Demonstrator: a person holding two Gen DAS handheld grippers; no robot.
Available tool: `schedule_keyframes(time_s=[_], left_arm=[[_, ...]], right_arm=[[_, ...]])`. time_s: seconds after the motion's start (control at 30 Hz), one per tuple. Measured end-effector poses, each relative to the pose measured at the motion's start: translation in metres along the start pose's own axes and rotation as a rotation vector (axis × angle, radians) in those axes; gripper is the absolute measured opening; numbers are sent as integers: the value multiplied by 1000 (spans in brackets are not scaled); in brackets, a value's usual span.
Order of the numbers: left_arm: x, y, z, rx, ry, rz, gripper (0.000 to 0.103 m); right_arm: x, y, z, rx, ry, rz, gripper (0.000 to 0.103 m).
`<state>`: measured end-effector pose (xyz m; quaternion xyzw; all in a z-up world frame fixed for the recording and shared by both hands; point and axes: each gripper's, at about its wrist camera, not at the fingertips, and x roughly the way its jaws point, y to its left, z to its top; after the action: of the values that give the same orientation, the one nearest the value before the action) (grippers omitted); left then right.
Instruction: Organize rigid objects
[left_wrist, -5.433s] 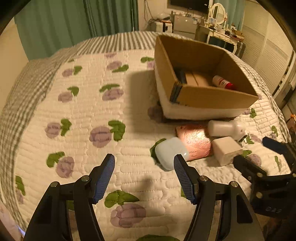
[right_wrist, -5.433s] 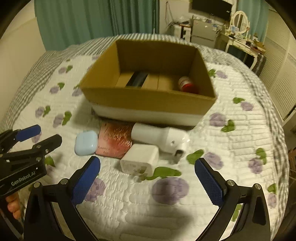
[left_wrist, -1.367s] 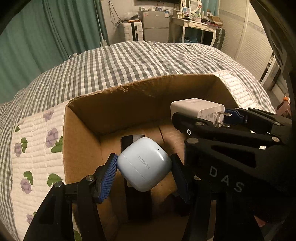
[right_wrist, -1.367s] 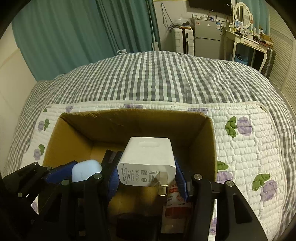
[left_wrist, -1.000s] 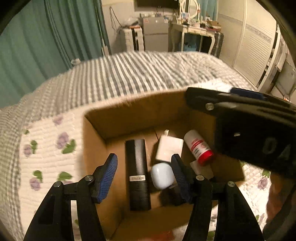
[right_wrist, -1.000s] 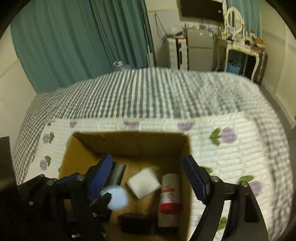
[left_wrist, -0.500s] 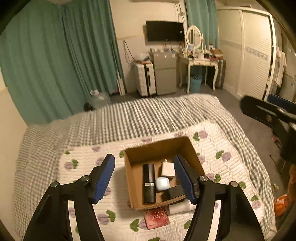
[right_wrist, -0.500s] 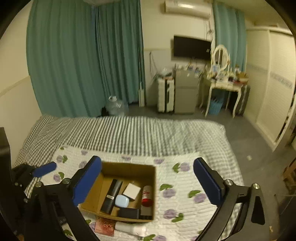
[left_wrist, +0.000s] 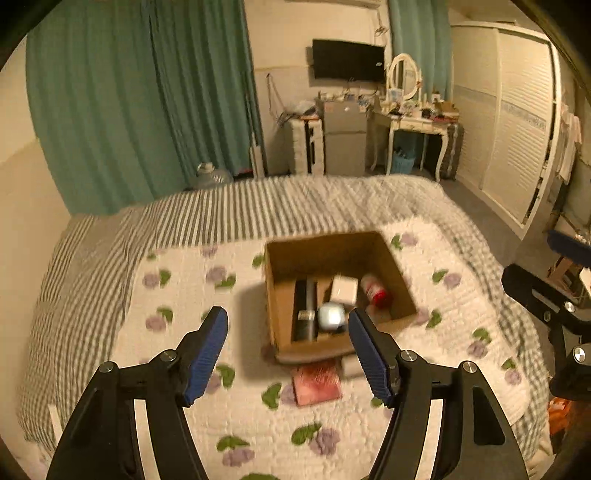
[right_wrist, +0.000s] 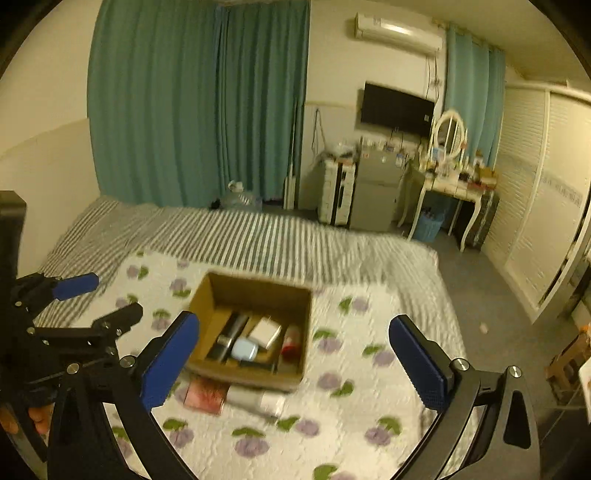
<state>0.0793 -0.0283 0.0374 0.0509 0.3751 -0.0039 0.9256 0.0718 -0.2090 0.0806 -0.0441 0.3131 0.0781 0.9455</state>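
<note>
Cardboard box (left_wrist: 334, 349) | brown, open-topped, items inside | left tongs (left_wrist: 288, 345) parted, empty | right tongs (right_wrist: 293, 360) spread wide, empty

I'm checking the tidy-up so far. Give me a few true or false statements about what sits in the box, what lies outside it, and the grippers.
1. The blue case lies inside the box. True.
2. The white charger lies on the quilt. False: it is in the box.
3. The pink packet is outside the box. True.
4. The right gripper holds the red-capped bottle. False: it is open and empty.
5. The left gripper holds nothing. True.
</note>
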Motion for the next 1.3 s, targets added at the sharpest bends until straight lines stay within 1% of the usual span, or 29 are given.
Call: schedule_keyframes(time_s=[0.1,0.17,0.2,0.3,0.4,0.63,0.8,0.93,1.03,1.1,1.2,1.3], left_arm=[[18,3,-23,-11,30,10,71],[34,3,-42,-13,65,36,71],[41,3,-47,-16,82,36,71],[69,0,-65,-34,158,5,71],[92,-6,-80,-30,204,-4,71],[140,-21,-100,-34,287,-39,71],[175,-33,-108,-31,362,-65,71],[198,-37,-113,-50,418,-80,71],[207,-38,-113,-62,421,-74,71],[213,-39,-111,-69,425,-75,74],[229,-45,-115,-48,482,-41,75],[231,-53,-114,-15,466,-8,77]], right_arm=[[22,1,-34,31,48,-1,103],[34,2,-52,44,81,2,103],[42,2,-62,53,100,3,103],[64,1,-88,68,145,-4,103],[86,-1,-108,55,187,-11,103],[127,-17,-129,113,252,-15,103],[148,-21,-142,116,283,-24,103],[161,-26,-149,120,302,-21,103],[169,-30,-151,130,309,-16,103],[174,-34,-152,145,311,-8,103],[180,-36,-154,156,322,-1,103],[184,-39,-156,167,329,2,103]])
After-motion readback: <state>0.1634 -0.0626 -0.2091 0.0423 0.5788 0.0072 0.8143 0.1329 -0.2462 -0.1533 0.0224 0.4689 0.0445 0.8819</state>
